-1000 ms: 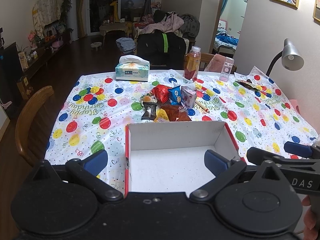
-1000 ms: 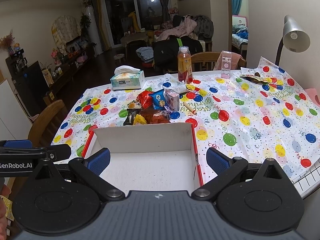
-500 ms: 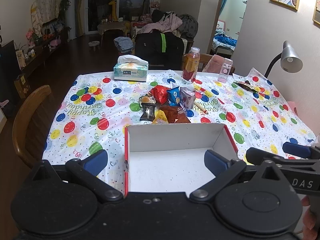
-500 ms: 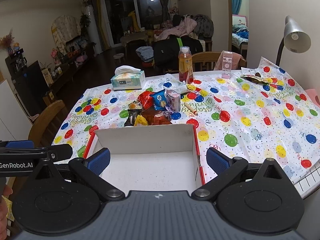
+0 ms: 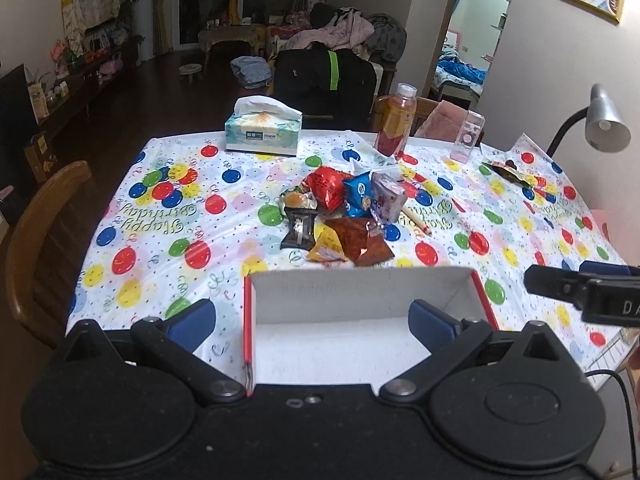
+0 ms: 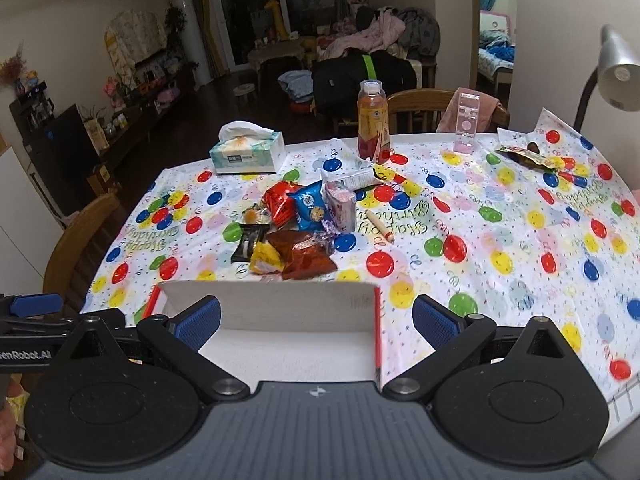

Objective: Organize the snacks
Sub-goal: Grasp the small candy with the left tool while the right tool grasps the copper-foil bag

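The left gripper (image 5: 312,324) is wide open, with its two blue pads far apart, and it holds nothing. It hangs over the near end of the white box (image 5: 360,292); one pad is outside the left wall and the other is over the inside, and I cannot tell if they touch it. The right gripper (image 6: 316,322) is wide open too and holds nothing. Its left pad is over the inside of the box and its right pad is out past the red edge. The pads look ribbed and rubbery, and the arms behind them are black plastic with round metal pins. The box is made of cardboard, white inside with red edges, and it has nothing in it. The snacks (image 5: 340,212) sit in a small pile on the table just past the far wall of the box. They are shiny, crinkly bags: a red bag (image 5: 326,188), a blue cookie bag (image 5: 358,194), a pale purple pack (image 5: 386,198), a black pack (image 5: 299,229), a yellow pack (image 5: 328,244) and a dark red-brown bag (image 5: 360,240). A pencil (image 5: 416,220) lies just beside the pile. The tablecloth (image 5: 168,216) is smooth plastic with bright balloon dots. At the far side stand a tissue box (image 5: 262,132) and a clear drink bottle (image 5: 396,120).
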`<state>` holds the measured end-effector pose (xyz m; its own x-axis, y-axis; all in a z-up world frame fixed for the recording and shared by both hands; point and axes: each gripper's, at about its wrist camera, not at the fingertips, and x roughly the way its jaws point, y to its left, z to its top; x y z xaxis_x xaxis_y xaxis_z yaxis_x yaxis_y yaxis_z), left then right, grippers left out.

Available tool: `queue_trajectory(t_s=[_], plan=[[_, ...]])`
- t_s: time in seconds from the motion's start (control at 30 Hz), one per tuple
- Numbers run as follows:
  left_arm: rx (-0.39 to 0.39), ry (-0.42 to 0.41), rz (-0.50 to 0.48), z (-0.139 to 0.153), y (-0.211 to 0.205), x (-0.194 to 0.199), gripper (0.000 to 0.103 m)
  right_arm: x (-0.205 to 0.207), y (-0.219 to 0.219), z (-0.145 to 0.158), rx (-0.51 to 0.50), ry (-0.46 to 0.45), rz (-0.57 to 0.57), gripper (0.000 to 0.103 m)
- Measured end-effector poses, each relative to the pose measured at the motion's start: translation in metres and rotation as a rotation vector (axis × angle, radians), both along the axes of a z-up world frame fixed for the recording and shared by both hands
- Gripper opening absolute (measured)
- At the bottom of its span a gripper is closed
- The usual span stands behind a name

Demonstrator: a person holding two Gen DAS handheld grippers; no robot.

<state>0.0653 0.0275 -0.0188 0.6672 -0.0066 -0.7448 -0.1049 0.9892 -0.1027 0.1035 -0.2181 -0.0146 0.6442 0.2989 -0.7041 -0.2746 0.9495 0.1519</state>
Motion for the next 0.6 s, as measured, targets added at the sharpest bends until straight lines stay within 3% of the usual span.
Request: queue_trajectory(t_s=[0.13,0.27,0.6], plan=[[0.011,0.011,-0.003,-0.002,0.005,0.026,0.103,0.033,-0.005,0.006,0.002,0.023,0.027,0.103],[0.011,0.016,-0.018,-0.005,0.009,0.054,0.101,0.075,-0.008,0.007,0.024,0.109,0.06,0.103],[-0.072,0.144,-0.049,-0.023,0.027,0.131,0.092,0.163,0.009,-0.001,0.023,0.236,0.12,0.103]])
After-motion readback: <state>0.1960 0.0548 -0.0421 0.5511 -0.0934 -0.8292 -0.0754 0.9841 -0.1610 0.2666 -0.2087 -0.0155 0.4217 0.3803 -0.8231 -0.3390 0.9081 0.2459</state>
